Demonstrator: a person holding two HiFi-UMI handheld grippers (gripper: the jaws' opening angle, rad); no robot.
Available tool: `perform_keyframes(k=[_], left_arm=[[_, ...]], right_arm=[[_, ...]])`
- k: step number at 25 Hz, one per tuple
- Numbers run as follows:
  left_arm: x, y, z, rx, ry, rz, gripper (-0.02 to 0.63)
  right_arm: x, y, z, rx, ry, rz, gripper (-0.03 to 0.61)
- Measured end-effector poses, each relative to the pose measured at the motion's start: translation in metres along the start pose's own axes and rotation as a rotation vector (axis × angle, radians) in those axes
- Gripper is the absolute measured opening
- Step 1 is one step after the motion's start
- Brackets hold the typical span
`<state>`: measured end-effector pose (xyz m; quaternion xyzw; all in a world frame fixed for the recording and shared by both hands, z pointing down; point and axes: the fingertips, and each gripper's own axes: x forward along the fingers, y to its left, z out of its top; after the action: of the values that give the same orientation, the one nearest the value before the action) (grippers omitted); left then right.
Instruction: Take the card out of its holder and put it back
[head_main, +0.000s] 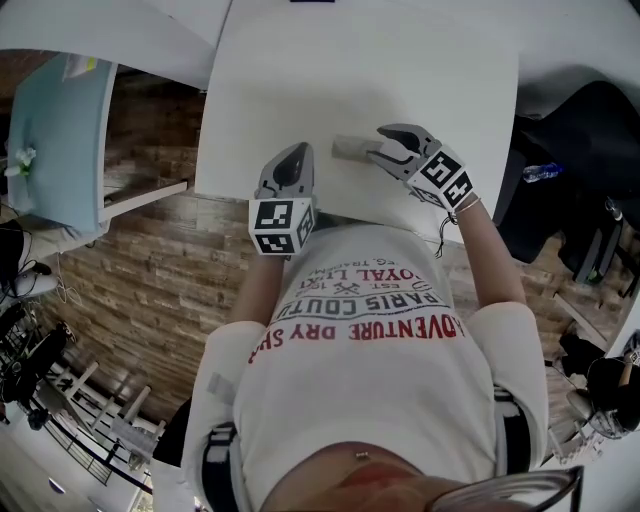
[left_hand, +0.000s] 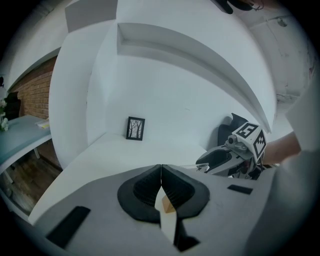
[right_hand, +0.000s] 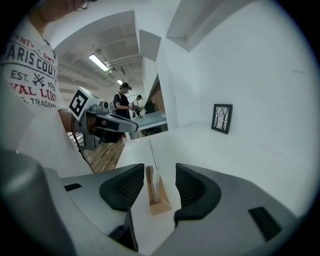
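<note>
Count: two grippers, one wooden holder (right_hand: 159, 202), one clear card (right_hand: 153, 160), one white table (head_main: 400, 70), one small framed picture (right_hand: 221, 118), two people in the background (right_hand: 123, 101).

Right gripper (right_hand: 160, 172): jaws moderately wide, straddling the holder, one pad each side; gap visible on both sides, no contact; card stands upright in the holder's slot, rising past the jaw tips, slightly nearer the pad on the frame's left.

Left gripper (left_hand: 161, 175): jaws closed tip to tip; nothing clearly gripped; in the head view it sits lower centre-left, over the table's near edge, left of the holder and apart from it.

Location: holder and card are on the table, centre of the head view, close to the near edge, just in front of the person's shirt.

Clearance: bare tabletop runs from the holder toward the upper part of the head view; framed picture stands against the back wall, well apart from the holder; table's left edge drops to wood floor at frame left.
</note>
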<state>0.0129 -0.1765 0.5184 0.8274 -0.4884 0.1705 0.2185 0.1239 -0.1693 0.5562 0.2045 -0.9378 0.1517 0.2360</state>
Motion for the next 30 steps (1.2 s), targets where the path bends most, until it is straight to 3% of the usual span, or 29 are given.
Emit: perform_keyframes(k=[5,9,12,19,24,30], left_arm=[[0.006,-0.010,0.018,0.048,-0.030,-0.075,0.025],[0.007,-0.019,0.030,0.090,-0.055,-0.125,0.025],[0.006,-0.023,0.037,0.109,-0.068,-0.153,0.025],[0.002,-0.022,0.050,0.138,-0.096,-0.188,0.025],[0.002,-0.021,0.058,0.149,-0.114,-0.200,0.025],[0.006,-0.022,0.063,0.161,-0.128,-0.207,0.025]], right_arm=[[-0.024,0.007,0.031,0.041,-0.119,-0.104,0.190],[-0.043,0.003,0.044,0.070,-0.195,-0.282,0.180],[-0.055,-0.003,0.046,0.136,-0.242,-0.426,0.067],[-0.082,-0.018,0.038,0.311,-0.324,-0.698,0.029],[-0.085,-0.015,0.033,0.325,-0.304,-0.795,0.026],[-0.085,-0.014,0.029,0.337,-0.292,-0.838,0.025]])
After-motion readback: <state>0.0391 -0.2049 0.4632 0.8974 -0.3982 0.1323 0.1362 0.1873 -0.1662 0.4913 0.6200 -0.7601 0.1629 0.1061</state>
